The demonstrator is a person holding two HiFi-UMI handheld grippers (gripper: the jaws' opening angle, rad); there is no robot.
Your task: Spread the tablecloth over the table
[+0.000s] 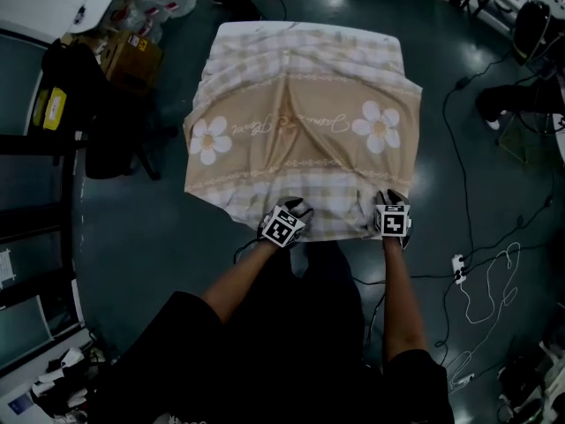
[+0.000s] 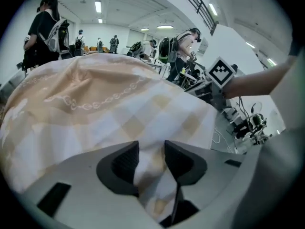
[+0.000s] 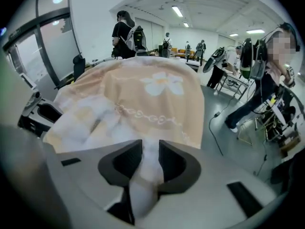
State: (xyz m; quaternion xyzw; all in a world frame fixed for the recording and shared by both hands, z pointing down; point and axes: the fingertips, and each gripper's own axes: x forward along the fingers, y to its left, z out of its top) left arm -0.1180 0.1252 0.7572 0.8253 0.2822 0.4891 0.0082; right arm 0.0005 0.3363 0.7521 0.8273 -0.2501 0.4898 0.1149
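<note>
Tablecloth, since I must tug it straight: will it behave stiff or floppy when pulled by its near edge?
Probably floppy: the tablecloth bunches into a soft fold inside the left tongs and the right tongs. Likely light: it drapes and wrinkles at its hanging corners. Creases across the top suggest it shifts easily when tugged.

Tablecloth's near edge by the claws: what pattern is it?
Beige-and-white checks, along the near border of the beige flowered fabric tablecloth; clearest in the head view.
</note>
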